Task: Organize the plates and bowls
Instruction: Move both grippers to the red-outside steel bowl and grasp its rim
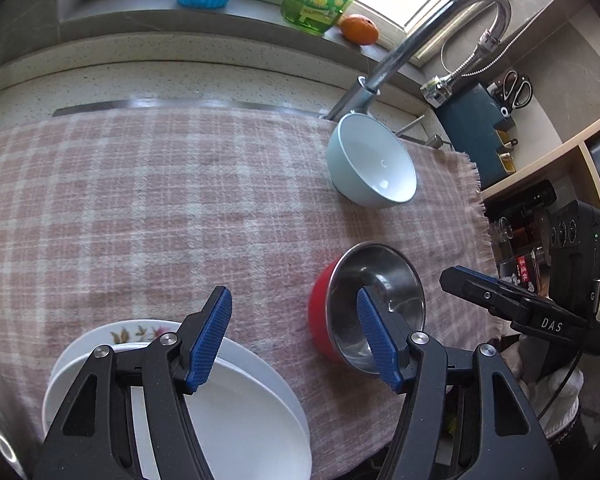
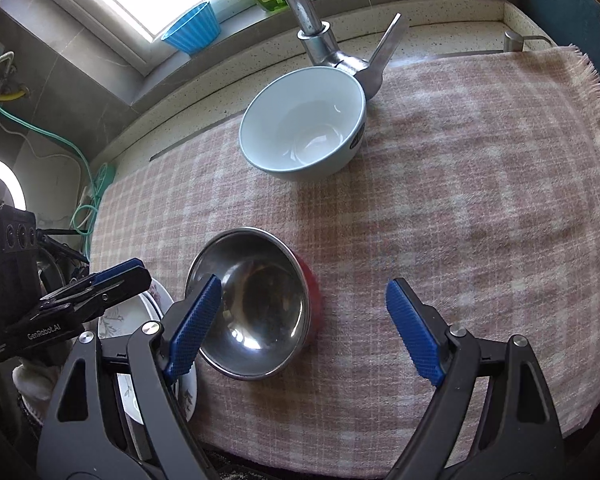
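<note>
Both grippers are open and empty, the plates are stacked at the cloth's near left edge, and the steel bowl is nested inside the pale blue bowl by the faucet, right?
Not quite. The steel bowl sits alone on the cloth, apart from the pale blue bowl, which is empty by the faucet; the right wrist view shows it. The rest holds: left gripper and right gripper open, plates stacked.

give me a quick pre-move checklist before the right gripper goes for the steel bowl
1. Right gripper open: ok, jaws wide apart.
2. Left gripper open and holding nothing: ok.
3. Steel bowl reachable: ok, it sits just ahead of the right gripper's left finger, tilted on the checked cloth.
4. Steel bowl free of other dishes: not ok, it is nested in a red bowl.
5. White bowl out of the path: ok, it stands apart near the faucet.
6. Plate stack stable: cannot tell.
</note>
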### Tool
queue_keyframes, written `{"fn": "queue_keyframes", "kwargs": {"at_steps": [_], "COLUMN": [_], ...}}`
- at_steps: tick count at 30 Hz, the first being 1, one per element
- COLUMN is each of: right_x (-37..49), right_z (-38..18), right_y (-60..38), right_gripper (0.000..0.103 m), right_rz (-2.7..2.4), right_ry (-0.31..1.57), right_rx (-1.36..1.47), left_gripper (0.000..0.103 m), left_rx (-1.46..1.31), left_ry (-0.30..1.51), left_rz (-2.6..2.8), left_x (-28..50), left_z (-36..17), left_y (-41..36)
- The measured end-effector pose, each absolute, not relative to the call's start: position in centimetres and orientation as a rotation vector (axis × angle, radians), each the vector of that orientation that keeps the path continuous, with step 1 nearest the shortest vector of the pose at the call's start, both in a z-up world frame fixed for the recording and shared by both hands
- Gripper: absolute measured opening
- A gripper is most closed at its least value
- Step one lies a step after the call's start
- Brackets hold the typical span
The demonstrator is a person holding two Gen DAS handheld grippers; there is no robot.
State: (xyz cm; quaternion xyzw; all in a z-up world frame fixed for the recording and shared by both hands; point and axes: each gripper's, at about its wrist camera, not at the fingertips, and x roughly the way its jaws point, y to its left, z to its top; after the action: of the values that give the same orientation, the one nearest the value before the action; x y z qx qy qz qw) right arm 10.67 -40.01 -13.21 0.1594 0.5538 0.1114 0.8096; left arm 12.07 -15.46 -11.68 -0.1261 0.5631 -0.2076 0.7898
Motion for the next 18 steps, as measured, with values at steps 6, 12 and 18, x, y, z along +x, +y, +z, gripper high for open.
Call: {"fn": "queue_keyframes", "kwargs": {"at_steps": [6,12,18], "right_x": [10.0,9.8,9.8], "right_z": [-14.3,-15.6,-16.2], "right_y": [-40.1,-40.2,-40.0], "right_gripper": [0.074,0.055,0.033], "right_rz": [0.267,0.295,0.321], "right_ry": [1.212,1.248,1.268], "right_rx": [0.335,0.358,0.361], "left_gripper": [0.055,0.035,0.018], "left_rx": [-0.275,-0.282,-0.287], "left_ry": [1.240,1.266,1.291], "left_rz": [-0.472,-0.477,-0.477], "left_x": [11.6,11.6,11.7], "left_z": [-12.6,-13.5,-14.4], "left_y": [-16.9,-17.4,-17.8]}}
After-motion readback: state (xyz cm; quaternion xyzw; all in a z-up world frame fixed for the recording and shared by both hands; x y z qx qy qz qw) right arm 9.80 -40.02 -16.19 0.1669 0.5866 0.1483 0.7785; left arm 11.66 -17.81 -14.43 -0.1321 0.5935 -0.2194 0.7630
